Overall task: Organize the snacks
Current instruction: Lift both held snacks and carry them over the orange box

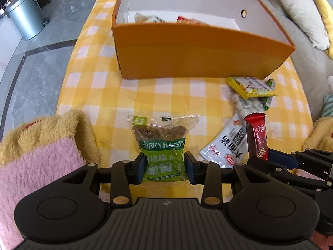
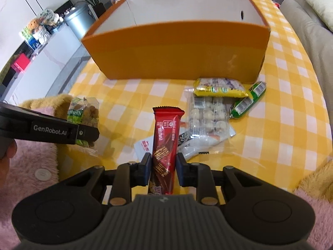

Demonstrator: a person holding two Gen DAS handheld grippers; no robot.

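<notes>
My left gripper is shut on a green raisin packet, which stands up between the blue pads. The same packet shows at the left of the right wrist view, behind the left gripper's black finger. My right gripper is shut on a red wafer bar, also visible as the red wafer bar at the right of the left wrist view. An open orange box stands beyond both on the yellow checked cloth, and a few snack packets lie on its floor.
Loose snacks lie on the cloth in front of the box: a yellow packet, green sausages, a clear pack of white sweets and a white sachet. Pink and tan fluffy sleeves flank the view. A sofa lies right.
</notes>
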